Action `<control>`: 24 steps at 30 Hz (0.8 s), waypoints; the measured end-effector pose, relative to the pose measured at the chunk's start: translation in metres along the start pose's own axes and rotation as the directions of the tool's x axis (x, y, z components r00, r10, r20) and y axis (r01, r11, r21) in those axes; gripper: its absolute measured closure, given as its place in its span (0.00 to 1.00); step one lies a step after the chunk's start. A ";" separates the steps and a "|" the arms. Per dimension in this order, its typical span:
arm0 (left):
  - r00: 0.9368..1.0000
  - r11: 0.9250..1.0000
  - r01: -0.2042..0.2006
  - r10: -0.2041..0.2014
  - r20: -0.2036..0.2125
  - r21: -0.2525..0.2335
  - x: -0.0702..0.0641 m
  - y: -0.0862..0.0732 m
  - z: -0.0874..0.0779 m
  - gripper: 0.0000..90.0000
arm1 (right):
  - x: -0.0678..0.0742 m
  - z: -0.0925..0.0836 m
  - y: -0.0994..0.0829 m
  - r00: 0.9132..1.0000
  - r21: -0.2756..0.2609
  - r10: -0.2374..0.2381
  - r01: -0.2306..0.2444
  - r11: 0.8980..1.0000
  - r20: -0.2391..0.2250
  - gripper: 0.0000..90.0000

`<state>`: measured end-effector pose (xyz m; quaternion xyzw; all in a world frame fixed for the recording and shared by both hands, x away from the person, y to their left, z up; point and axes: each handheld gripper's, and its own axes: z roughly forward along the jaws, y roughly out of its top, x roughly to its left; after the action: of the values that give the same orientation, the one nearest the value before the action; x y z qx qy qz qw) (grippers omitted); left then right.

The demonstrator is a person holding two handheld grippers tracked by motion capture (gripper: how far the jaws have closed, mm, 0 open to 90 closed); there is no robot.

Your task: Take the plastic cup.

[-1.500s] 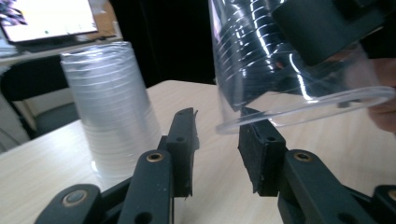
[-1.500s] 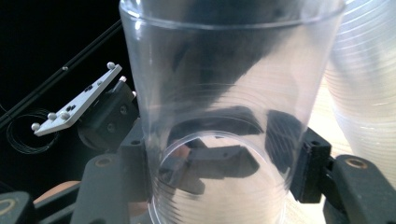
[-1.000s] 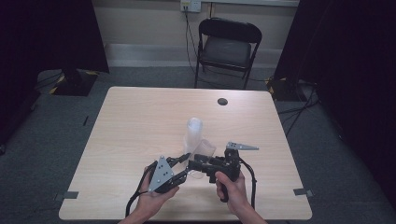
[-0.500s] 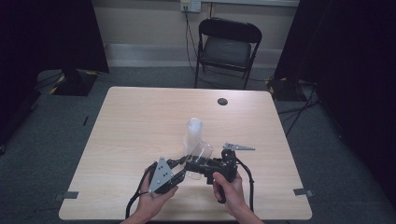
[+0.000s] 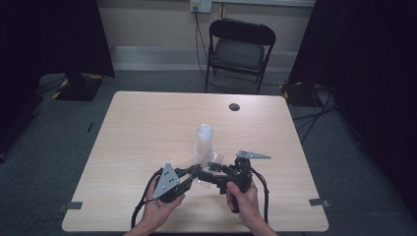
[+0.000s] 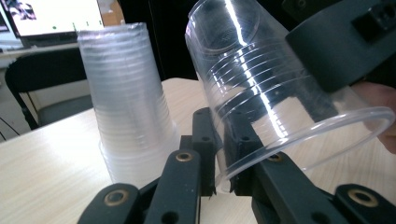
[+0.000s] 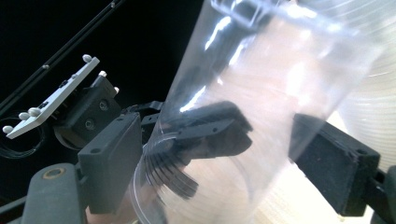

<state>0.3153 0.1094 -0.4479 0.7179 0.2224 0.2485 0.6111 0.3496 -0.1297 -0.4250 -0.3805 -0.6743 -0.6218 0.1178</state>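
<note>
An upside-down stack of clear plastic cups [image 5: 204, 139] [image 6: 126, 102] stands near the middle of the table [image 5: 137, 128]. Just in front of it a single clear cup [image 5: 210, 163] [image 6: 261, 88] [image 7: 280, 93] is held tilted above the table between both grippers. My left gripper [image 5: 194, 172] [image 6: 218, 140] is shut on the cup's rim wall. My right gripper [image 5: 210, 173] [image 7: 224, 158] has one jaw on each side of the cup's body, both touching it. Through the clear wall in the right gripper view the left gripper's fingers [image 7: 210, 130] show at the rim.
A small black round object [image 5: 234, 106] lies at the table's far edge. A black folding chair [image 5: 238, 49] stands behind the table. Cables trail from both grippers toward the near edge. A monitor [image 6: 51, 18] shows far off in the left gripper view.
The right hand and its gripper have edged slightly left toward the left gripper. The cup stays held between both, and the stack has not moved.
</note>
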 end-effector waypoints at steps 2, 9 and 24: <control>1.000 1.000 0.020 -0.020 0.002 0.011 0.002 -0.001 -0.001 0.93 | -0.001 -0.001 0.001 1.000 -0.002 -0.001 0.001 1.000 0.004 0.19; 0.998 0.998 0.062 -0.062 0.000 0.032 0.009 -0.002 -0.001 0.93 | -0.003 -0.006 0.001 0.999 -0.021 -0.023 0.024 0.999 0.036 0.20; 0.977 0.973 0.197 -0.206 0.064 0.119 0.023 0.000 -0.014 0.94 | -0.006 -0.014 0.002 0.993 -0.004 -0.060 0.061 0.998 0.100 0.24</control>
<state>0.3243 0.1342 -0.4443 0.7338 0.2844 0.1449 0.5998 0.3505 -0.1453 -0.4241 -0.3908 -0.6884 -0.6077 0.0637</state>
